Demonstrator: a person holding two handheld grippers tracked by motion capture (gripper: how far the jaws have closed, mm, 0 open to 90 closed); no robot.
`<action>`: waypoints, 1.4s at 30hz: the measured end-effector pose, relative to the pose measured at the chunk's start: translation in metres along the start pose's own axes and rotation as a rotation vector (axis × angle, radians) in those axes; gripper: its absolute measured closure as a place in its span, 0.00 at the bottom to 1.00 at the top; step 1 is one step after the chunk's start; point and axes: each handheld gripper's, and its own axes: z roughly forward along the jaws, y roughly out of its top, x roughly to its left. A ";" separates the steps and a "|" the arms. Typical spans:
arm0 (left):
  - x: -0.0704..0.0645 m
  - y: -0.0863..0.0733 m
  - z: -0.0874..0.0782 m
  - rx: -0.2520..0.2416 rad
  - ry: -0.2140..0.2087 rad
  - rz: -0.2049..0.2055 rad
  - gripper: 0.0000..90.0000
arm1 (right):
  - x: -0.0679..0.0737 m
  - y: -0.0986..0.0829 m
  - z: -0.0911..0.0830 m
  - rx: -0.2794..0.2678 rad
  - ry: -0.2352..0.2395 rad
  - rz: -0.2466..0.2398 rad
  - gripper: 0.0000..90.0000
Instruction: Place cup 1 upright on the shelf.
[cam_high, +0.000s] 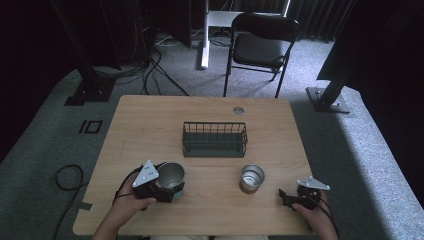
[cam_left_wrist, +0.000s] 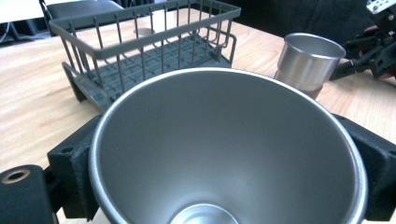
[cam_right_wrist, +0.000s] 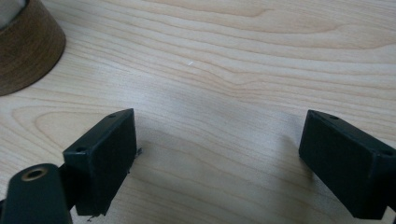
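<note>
Nearest the lens in the left gripper view, a steel cup (cam_left_wrist: 229, 149) is seen from above its open mouth, with a black jaw pressed against its wall on each side. The left gripper (cam_high: 159, 187) is thus clamped on this cup, which is held at the near left part of the worktop (cam_high: 150, 125), upright or nearly so. Whether its base touches the wood cannot be told.

A second cup (cam_high: 251, 178), also steel, with a brown band at its base, is found standing upright near the middle front of the worktop, well apart from the first. A grey wire rack (cam_high: 215, 139) is placed beyond both cups, at the centre, with nothing seen in it.

The right gripper (cam_high: 292, 199) is held low at the near right edge, to the right of the second cup and apart from it. Its jaws are recorded as spread wide over bare wood, nothing between them. A person's hand is seen on each gripper.
</note>
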 end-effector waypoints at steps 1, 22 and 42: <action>-0.001 0.005 0.002 -0.008 0.005 0.006 0.09 | 0.000 0.000 0.000 0.000 0.000 0.000 0.12; 0.001 0.052 0.024 -0.040 0.044 0.012 0.09 | 0.000 0.000 0.000 0.000 0.000 0.002 0.12; 0.013 0.100 0.052 -0.091 0.067 -0.011 0.11 | 0.000 0.000 0.000 0.000 0.000 0.001 0.12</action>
